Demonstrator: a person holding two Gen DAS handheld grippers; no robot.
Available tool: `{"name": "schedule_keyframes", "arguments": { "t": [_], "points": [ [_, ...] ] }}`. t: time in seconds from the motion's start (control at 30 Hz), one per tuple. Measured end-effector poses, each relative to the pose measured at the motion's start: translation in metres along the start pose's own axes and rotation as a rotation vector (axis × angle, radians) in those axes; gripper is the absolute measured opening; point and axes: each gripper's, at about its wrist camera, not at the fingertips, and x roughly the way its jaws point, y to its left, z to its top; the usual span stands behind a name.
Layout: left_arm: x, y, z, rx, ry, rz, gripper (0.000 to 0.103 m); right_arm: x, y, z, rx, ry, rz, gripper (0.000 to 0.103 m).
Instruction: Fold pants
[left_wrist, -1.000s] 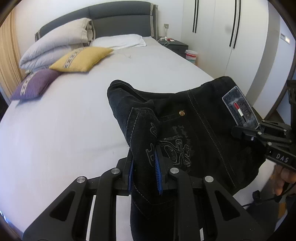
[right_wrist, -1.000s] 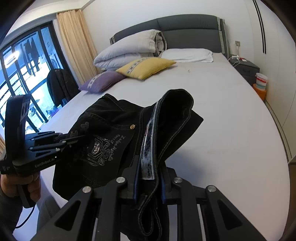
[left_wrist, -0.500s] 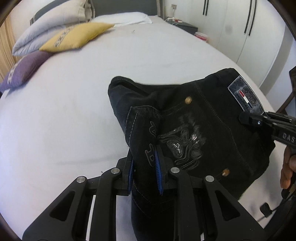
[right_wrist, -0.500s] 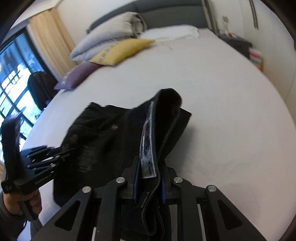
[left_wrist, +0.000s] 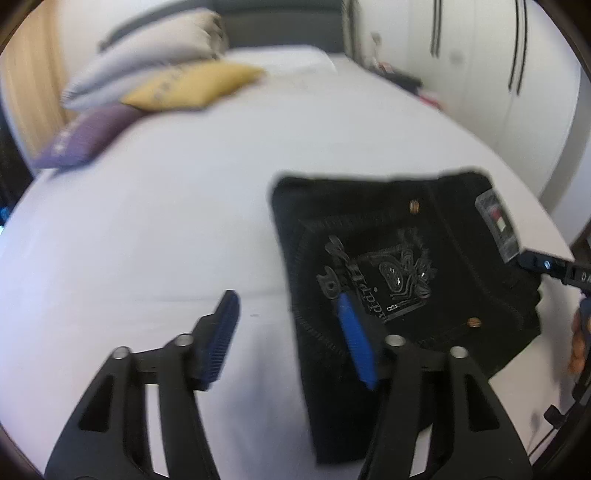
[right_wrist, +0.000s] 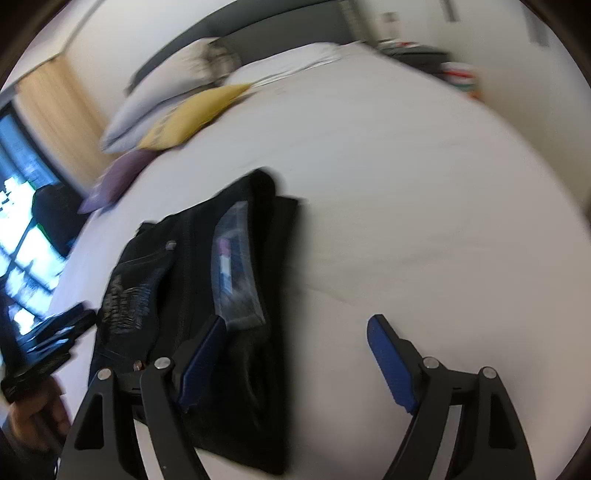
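Both tongs gape wide, holding nothing: left tongs (left_wrist: 291, 332) and right tongs (right_wrist: 299, 350) flank the folded black pants (left_wrist: 388, 288) lying flat on the bed (left_wrist: 166, 221), long axis running away from them

Bare white bed (left_wrist: 166, 221) spreads wide left of the folded pants (left_wrist: 388, 258) — pillows (left_wrist: 155, 85) crowd only the far headboard end.
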Motion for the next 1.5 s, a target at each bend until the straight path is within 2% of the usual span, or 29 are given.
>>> {"name": "schedule_keyframes", "arguments": {
  "t": [0.03, 0.1, 0.17, 0.23, 0.3, 0.33, 0.43, 0.53, 0.57, 0.63, 0.77, 0.83, 0.9, 1.03, 1.1, 1.2, 1.33, 1.4, 1.5],
  "points": [
    [-0.015, 0.003, -0.002, -0.011, -0.045, 0.012, 0.076, -0.020, -0.001, -0.005, 0.003, -0.037, -0.017, 0.081],
    [-0.060, 0.004, -0.009, -0.011, -0.172, 0.043, 0.086, -0.053, 0.001, -0.010, 0.002, -0.107, -0.039, 0.081],
    [-0.103, -0.003, -0.019, 0.004, -0.286, 0.068, 0.093, -0.102, 0.011, -0.020, -0.022, -0.226, -0.056, 0.082],
    [-0.155, -0.010, -0.031, 0.016, -0.434, 0.111, 0.103, -0.142, 0.023, -0.027, -0.054, -0.334, -0.080, 0.089],
    [-0.199, -0.017, -0.042, 0.005, -0.532, 0.161, 0.103, -0.183, 0.036, -0.038, -0.070, -0.452, -0.101, 0.103],
    [-0.221, -0.020, -0.047, -0.003, -0.575, 0.182, 0.103, -0.210, 0.045, -0.047, -0.080, -0.531, -0.098, 0.103],
    [-0.266, -0.030, -0.055, 0.002, -0.612, 0.211, 0.103, -0.260, 0.063, -0.059, -0.113, -0.648, -0.077, 0.103],
    [-0.304, -0.036, -0.061, -0.023, -0.628, 0.127, 0.103, -0.300, 0.080, -0.067, -0.146, -0.737, -0.047, 0.103],
    [-0.318, -0.038, -0.063, -0.034, -0.635, 0.122, 0.103, -0.314, 0.085, -0.070, -0.155, -0.762, -0.039, 0.103],
    [-0.338, -0.044, -0.067, -0.037, -0.661, 0.147, 0.103, -0.333, 0.096, -0.073, -0.174, -0.798, -0.042, 0.103],
    [-0.386, -0.057, -0.078, -0.040, -0.768, 0.220, 0.103, -0.371, 0.116, -0.090, -0.239, -0.883, -0.064, 0.103],
    [-0.396, -0.058, -0.075, -0.035, -0.752, 0.233, 0.103, -0.381, 0.123, -0.093, -0.258, -0.900, -0.077, 0.103],
    [-0.393, -0.058, -0.068, -0.047, -0.691, 0.233, 0.103, -0.388, 0.128, -0.097, -0.255, -0.901, -0.070, 0.103],
    [-0.378, -0.051, -0.065, -0.100, -0.564, 0.257, 0.103, -0.389, 0.135, -0.101, -0.255, -0.880, -0.073, 0.103],
    [-0.356, -0.049, -0.061, -0.131, -0.458, 0.231, 0.103, -0.382, 0.137, -0.099, -0.246, -0.846, -0.101, 0.103],
    [-0.319, -0.048, -0.062, -0.164, -0.298, 0.168, 0.103, -0.365, 0.136, -0.096, -0.226, -0.761, -0.129, 0.103],
    [-0.267, -0.054, -0.069, -0.136, -0.131, 0.140, 0.103, -0.327, 0.129, -0.094, -0.174, -0.588, -0.129, 0.103],
    [-0.240, -0.056, -0.070, -0.139, -0.076, 0.125, 0.103, -0.307, 0.124, -0.095, -0.145, -0.513, -0.124, 0.103],
    [-0.215, -0.057, -0.074, -0.138, -0.038, 0.114, 0.103, -0.282, 0.122, -0.102, -0.137, -0.428, -0.130, 0.103]
  ]
}}
